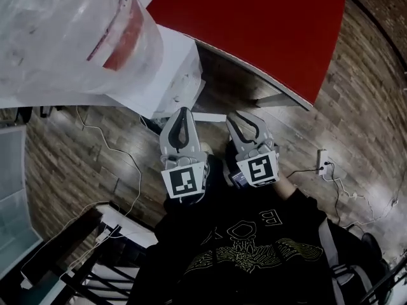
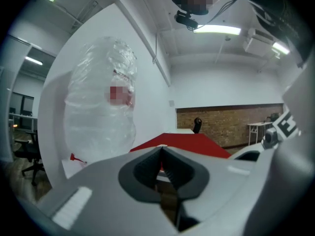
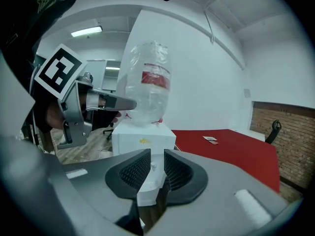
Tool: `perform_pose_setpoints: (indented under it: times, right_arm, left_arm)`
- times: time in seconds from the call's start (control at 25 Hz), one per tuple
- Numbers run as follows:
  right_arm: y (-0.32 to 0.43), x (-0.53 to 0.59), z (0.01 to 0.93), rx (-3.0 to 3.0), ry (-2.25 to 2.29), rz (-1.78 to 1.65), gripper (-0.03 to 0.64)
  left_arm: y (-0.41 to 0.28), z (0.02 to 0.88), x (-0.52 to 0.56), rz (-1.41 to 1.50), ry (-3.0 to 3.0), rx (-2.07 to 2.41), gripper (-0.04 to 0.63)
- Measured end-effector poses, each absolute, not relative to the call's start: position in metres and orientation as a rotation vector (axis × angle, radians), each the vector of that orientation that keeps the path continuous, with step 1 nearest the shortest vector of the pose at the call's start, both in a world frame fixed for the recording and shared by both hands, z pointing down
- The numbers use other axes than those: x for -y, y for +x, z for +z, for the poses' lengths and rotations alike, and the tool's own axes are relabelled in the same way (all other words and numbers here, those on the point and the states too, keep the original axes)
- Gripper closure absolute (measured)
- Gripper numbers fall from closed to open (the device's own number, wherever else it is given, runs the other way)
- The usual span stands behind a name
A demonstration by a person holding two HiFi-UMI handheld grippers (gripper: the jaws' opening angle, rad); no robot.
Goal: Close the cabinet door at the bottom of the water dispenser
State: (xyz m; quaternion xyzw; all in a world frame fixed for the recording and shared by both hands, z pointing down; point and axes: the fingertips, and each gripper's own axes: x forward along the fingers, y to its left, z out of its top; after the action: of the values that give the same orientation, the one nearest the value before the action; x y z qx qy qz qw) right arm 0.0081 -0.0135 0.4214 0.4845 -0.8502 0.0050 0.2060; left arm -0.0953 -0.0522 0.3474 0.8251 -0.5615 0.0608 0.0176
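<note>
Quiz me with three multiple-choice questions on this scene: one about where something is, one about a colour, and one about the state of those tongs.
1. Where does the clear water bottle stand?
A. On the white dispenser
B. In a sink
C. On a shelf

2. What colour is the table beside the dispenser?
A. Blue
B. Red
C. Green

3. How do the right tongs stand?
A. Clamped on the bottle
B. Shut tight on nothing
C. Apart, holding nothing

Answers:
1 A: the bottle rises straight from the dispenser's top.
2 B: the tabletop is plain red in every view.
3 C: the right gripper view shows a gap between the jaws, with only the dispenser beyond seen through it.
</note>
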Motion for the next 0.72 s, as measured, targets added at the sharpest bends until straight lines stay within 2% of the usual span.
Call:
perform_pose_setpoints:
  times: [0.28, 0.72]
  right_arm:
    - [0.025, 0.038, 0.512, 2.283, 1.179, 0.042, 0.495]
    - [0.012, 0.004, 0.782, 2.038, 0.819, 0.208, 0.497]
  left_arm:
    - [-0.086, 0.399, 0.083, 0.269, 2.492, 1.786, 0.589]
    - [-0.097, 0.569, 0.07, 0.474, 2.34, 1.655, 0.589]
